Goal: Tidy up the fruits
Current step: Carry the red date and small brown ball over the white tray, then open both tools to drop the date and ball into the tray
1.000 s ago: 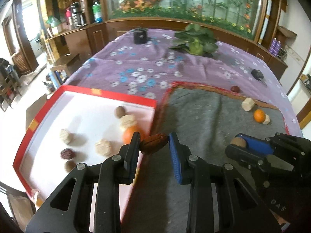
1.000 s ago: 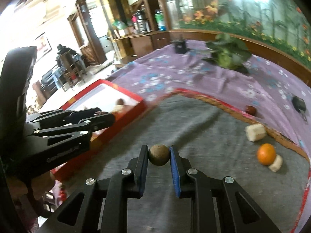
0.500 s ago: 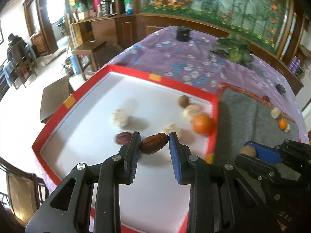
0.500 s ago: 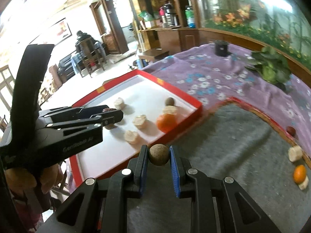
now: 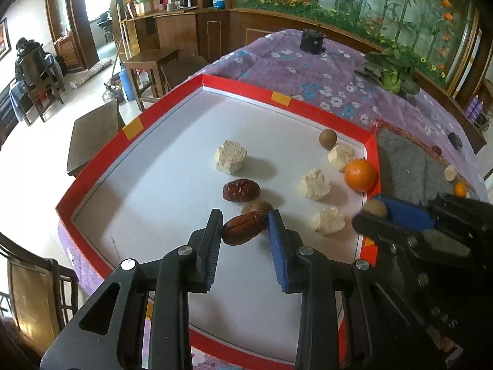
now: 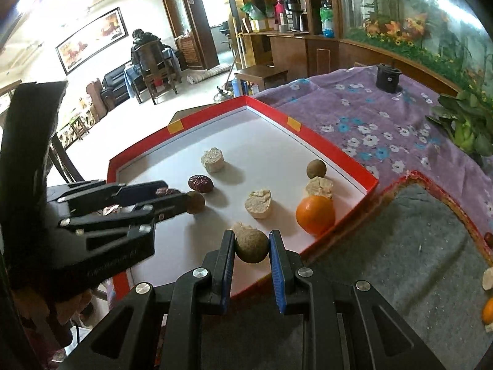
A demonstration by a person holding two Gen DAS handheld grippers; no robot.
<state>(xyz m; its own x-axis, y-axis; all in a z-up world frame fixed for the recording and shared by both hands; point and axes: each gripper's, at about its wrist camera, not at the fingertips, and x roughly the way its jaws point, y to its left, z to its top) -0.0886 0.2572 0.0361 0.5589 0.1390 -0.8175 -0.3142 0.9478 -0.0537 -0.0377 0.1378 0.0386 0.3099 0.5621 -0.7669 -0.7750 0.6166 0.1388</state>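
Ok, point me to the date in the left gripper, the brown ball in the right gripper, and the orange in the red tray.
date (image 5: 245,227), left wrist view, middle of its wrinkled skin
brown ball (image 6: 251,245), right wrist view, centre of its front face
orange (image 6: 315,214), right wrist view, centre of its peel

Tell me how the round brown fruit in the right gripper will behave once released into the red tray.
The round brown fruit looks near-spherical, so it will probably roll on the red tray's smooth white floor. Its matte skin likely grips the right gripper well.
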